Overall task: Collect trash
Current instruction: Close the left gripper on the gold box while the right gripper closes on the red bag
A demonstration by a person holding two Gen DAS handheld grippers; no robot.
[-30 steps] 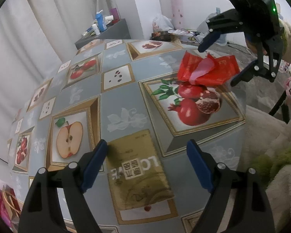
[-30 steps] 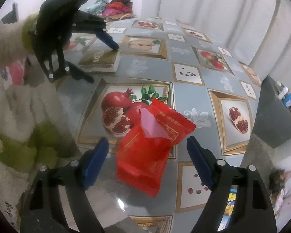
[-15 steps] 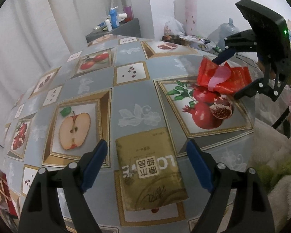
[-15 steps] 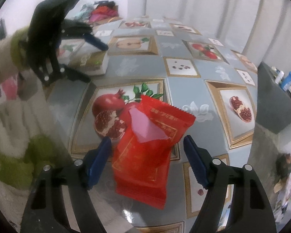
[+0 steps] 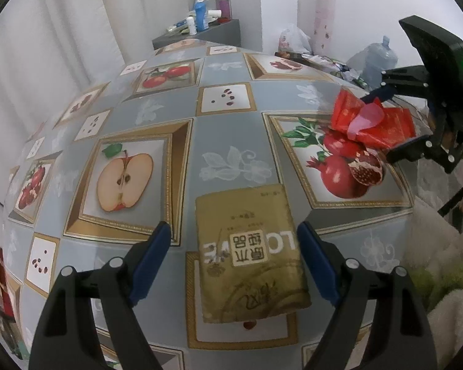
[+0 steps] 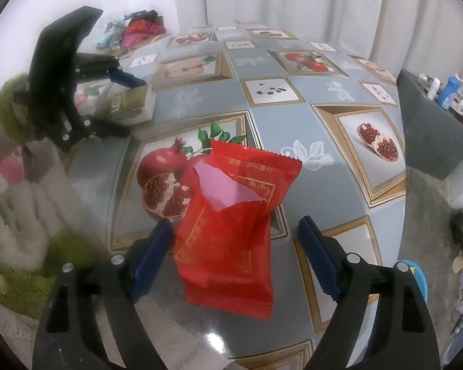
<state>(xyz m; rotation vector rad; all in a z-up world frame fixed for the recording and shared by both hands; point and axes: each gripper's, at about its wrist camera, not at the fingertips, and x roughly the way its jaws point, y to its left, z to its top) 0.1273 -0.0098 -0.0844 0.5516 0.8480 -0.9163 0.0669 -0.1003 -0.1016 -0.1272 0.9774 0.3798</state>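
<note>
A flat gold packet (image 5: 250, 252) with printed characters lies on the fruit-patterned table (image 5: 225, 141), between the blue pads of my open left gripper (image 5: 234, 262). It also shows in the right wrist view (image 6: 129, 104), between that gripper's fingers (image 6: 123, 77). A torn red wrapper (image 6: 231, 225) with a pink inside lies near the table's edge, between the pads of my open right gripper (image 6: 234, 262). In the left wrist view the red wrapper (image 5: 370, 120) sits between the right gripper's fingers (image 5: 376, 95).
A grey cabinet (image 6: 432, 135) with bottles stands past the table's far side. A pile of clothes (image 6: 132, 30) lies on the floor behind. A water jug (image 5: 376, 61) and bags sit by the wall. My fuzzy sleeve (image 6: 12, 141) is at the left.
Both grippers have moved in closer: the gold packet now lies deeper between the left pads, and the red wrapper deeper between the right pads. Both stay open.
</note>
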